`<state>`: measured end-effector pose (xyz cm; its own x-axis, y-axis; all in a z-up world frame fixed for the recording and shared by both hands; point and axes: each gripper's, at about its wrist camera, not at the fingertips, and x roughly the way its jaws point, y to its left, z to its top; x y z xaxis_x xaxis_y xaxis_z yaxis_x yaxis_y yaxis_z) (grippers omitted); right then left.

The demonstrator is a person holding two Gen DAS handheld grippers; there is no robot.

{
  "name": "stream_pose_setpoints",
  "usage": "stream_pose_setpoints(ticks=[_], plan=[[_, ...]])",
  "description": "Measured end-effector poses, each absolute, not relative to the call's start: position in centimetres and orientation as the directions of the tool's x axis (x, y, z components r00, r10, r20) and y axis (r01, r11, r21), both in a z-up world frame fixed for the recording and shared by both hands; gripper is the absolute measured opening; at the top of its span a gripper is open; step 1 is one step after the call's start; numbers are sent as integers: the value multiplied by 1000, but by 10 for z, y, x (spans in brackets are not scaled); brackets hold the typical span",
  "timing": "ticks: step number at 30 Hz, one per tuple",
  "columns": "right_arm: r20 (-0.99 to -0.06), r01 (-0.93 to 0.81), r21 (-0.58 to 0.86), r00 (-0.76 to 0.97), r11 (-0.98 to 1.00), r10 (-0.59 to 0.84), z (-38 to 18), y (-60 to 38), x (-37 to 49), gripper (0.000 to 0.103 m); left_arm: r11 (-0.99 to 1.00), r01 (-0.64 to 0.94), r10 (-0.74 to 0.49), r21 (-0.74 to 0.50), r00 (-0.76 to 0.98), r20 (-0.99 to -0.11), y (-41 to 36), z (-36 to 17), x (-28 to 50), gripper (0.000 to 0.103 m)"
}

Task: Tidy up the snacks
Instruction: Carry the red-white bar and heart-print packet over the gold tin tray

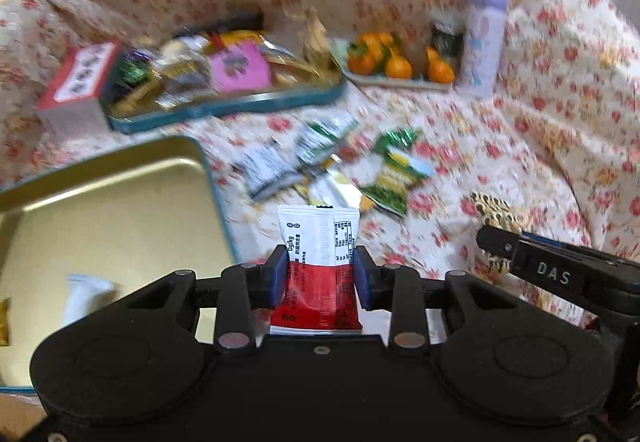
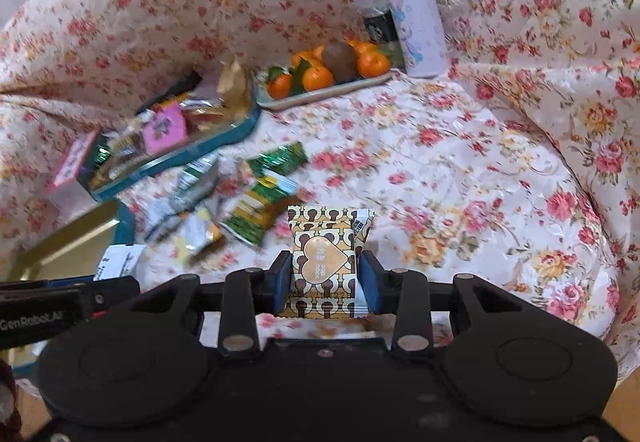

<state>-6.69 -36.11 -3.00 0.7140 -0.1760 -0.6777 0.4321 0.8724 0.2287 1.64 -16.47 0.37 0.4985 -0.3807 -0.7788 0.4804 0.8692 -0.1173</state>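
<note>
My left gripper (image 1: pixel 320 262) is shut on a red-and-white snack packet (image 1: pixel 316 230), held upright above the floral cloth beside a gold tin tray (image 1: pixel 120 202). That tray holds a white packet (image 1: pixel 86 296) and a gold one at its left edge. My right gripper (image 2: pixel 326 266) is shut on a gold-and-brown heart-patterned packet (image 2: pixel 320 230), lifted off the cloth. Several loose packets (image 2: pixel 256 202) lie scattered on the cloth ahead of both grippers. A blue-rimmed tin (image 1: pixel 224 108) further back is heaped with mixed snacks.
A plate of oranges (image 1: pixel 396 66) and a purple-capped bottle (image 1: pixel 484 34) stand at the back right. A red-and-white box (image 1: pixel 76 82) leans against the full tin's left end. The floral cloth (image 2: pixel 480 182) rises in folds behind and to the right.
</note>
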Motion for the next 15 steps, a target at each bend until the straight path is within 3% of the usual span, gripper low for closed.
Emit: stream_pose_setpoints(ticks=[15], plan=[[-648, 243, 250, 761, 937, -24, 4, -270, -48, 39, 969, 223, -222, -103, 613, -759, -31, 15, 34, 42]])
